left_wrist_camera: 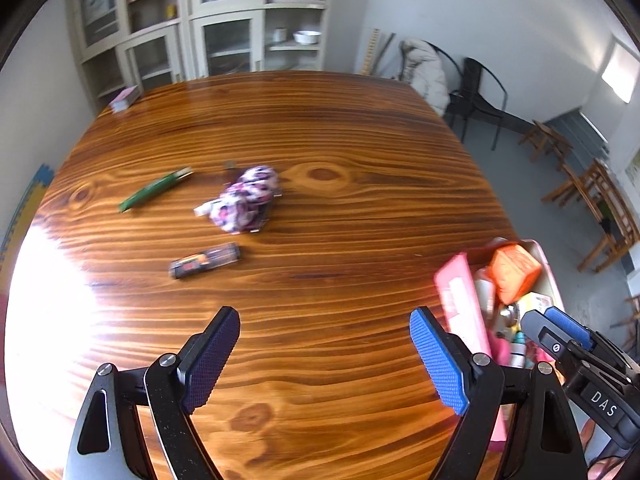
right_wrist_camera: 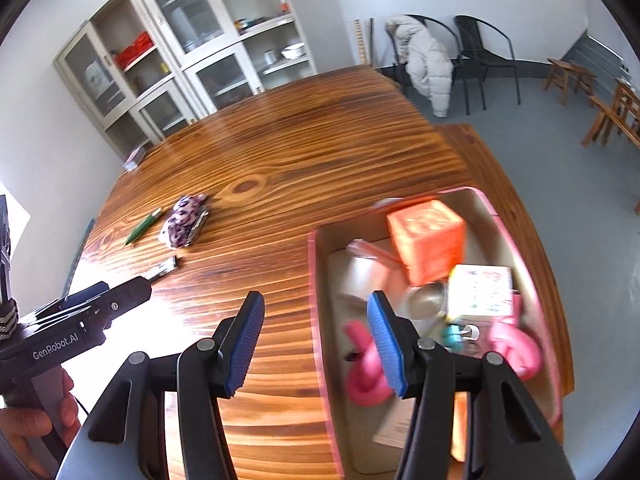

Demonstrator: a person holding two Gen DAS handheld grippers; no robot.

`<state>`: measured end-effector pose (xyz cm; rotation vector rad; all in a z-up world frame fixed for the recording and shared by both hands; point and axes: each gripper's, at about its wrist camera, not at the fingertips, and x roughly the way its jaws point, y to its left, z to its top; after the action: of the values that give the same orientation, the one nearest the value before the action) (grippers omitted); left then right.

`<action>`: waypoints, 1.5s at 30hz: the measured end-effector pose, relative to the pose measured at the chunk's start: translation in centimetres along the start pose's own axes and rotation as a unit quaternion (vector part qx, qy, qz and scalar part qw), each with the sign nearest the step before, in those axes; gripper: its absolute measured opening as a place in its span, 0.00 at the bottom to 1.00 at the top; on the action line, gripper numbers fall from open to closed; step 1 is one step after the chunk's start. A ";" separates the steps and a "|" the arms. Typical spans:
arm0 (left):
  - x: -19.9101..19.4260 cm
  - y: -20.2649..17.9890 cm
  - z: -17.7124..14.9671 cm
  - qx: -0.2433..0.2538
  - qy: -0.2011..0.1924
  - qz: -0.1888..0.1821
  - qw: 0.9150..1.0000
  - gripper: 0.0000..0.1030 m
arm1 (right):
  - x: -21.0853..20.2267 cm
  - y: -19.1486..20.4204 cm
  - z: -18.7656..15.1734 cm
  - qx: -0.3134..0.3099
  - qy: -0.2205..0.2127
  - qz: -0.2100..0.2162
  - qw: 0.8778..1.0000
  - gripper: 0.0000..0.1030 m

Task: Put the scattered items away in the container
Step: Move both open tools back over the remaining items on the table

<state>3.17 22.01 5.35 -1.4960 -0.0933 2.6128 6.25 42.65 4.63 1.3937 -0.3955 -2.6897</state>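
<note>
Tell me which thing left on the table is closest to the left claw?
The dark tube with the orange label; the green pen and floral cloth bundle lie farther away.

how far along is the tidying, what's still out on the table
Mostly done: the pink container already holds the orange box and other bits. Nothing is in hand; the left gripper and right gripper are open and empty. Left out: the green pen, patterned cloth bundle and dark tube.
</note>
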 end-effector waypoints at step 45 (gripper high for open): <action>12.8 20.5 10.5 0.010 0.051 0.050 0.997 0.86 | 13.4 13.0 2.0 0.000 0.088 -0.030 0.996 0.70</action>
<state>-13.94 3.69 -2.71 -1.6659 0.0175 2.5970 -3.73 27.92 -1.36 1.6506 -0.3436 -2.5845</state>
